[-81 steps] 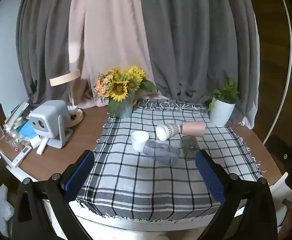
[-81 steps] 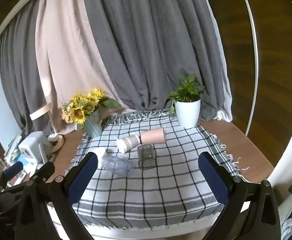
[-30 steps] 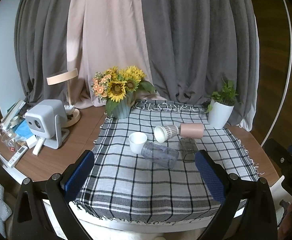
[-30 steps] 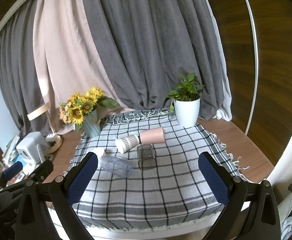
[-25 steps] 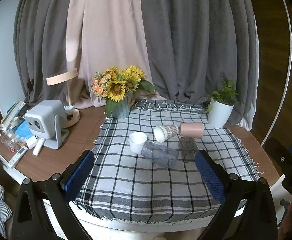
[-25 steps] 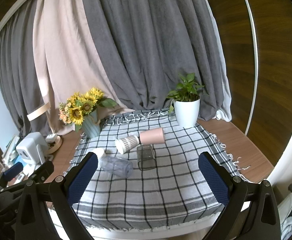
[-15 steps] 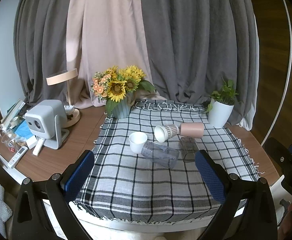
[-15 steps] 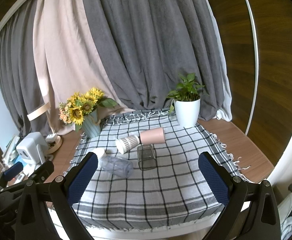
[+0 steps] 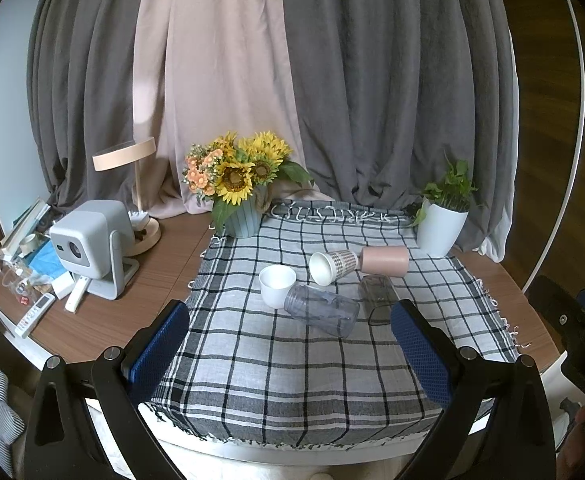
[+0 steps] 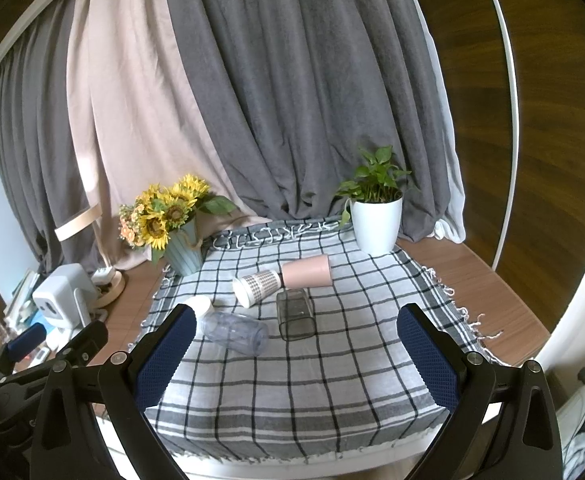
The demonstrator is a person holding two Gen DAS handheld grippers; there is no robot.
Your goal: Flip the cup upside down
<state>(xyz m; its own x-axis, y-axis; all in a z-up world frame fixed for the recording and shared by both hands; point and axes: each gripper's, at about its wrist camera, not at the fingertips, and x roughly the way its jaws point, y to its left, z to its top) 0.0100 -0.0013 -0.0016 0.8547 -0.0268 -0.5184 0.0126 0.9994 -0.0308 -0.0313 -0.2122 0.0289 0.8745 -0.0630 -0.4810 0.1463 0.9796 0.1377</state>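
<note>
The white cup (image 9: 277, 285) stands upright, mouth up, on the checked cloth (image 9: 292, 364), at about 11 o'clock from the left gripper (image 9: 290, 350) and touching the clear tumbler (image 9: 321, 310) lying at its 4 o'clock. It looks light, rigid and smooth, so probably slippery; a grip across the side wall below the rim seems best. The left gripper and the right gripper (image 10: 296, 356) are both spread wide, holding and touching nothing, well short of the cups.
</note>
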